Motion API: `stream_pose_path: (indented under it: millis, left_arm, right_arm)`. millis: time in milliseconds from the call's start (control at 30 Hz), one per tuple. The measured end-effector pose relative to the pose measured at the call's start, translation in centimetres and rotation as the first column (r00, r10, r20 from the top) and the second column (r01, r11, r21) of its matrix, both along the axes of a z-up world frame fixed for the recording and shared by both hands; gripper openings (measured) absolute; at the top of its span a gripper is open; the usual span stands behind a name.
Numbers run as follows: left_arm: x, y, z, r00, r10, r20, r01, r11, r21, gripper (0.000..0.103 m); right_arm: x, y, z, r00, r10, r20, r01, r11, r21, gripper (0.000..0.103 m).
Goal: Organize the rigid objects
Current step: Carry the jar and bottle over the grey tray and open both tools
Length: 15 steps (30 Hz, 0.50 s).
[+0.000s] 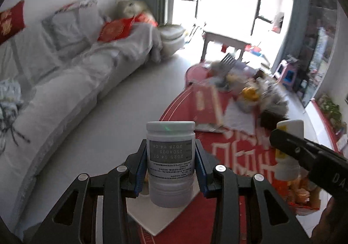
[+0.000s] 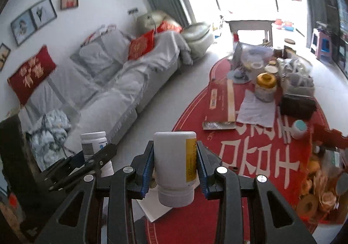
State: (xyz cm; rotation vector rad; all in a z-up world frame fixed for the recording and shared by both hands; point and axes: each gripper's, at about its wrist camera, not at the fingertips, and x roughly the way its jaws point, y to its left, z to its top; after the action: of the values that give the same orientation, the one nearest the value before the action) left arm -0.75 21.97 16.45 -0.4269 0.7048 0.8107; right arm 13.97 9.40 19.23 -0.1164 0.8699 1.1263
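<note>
My left gripper [image 1: 170, 157] is shut on a white pill bottle with a grey label [image 1: 170, 161], held cap up above a white card [image 1: 161, 215] on the red table. My right gripper [image 2: 175, 161] is shut on a white bottle with a yellow label [image 2: 175, 163], held cap down above the same card [image 2: 152, 209]. In the left wrist view the right gripper [image 1: 287, 141] and its bottle [image 1: 287, 170] show at the right. In the right wrist view the left gripper [image 2: 95, 157] and its bottle [image 2: 93, 141] show at the left.
The red table [image 2: 250, 157] carries a long red box [image 2: 219, 105], a white tissue [image 2: 256, 111], a gold-lidded jar [image 2: 265, 86], a black box [image 2: 296, 106], a small teal-capped jar [image 2: 299, 128] and bags. A grey-covered sofa [image 2: 121, 83] stands left.
</note>
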Motion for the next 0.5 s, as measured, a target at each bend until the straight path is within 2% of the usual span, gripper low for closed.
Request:
stream_pose_path:
  millis: [200, 367, 500]
  left_arm:
    - [0.5, 4.8, -7.1, 0.994, 0.056, -0.089, -0.063, 0.994, -0.086, 0.042]
    - [1.3, 7.1, -11.6, 0.988, 0.078, -0.135, -0.098, 0.983, -0.153, 0.042]
    - [3.1, 8.5, -14.3, 0.984, 0.053, -0.172, -0.084, 0.98, -0.178, 0.042]
  right_arm:
    - [0.9, 5.9, -6.7, 0.996, 0.035, -0.078, -0.045, 0.99, -0.133, 0.037]
    - [1.3, 10.3, -12.9, 0.989, 0.048, -0.143, -0.083, 0.966, -0.245, 0.037]
    - [2.1, 12.3, -16.4, 0.981, 0.033, -0.193, -0.088, 0.954, -0.286, 0.037]
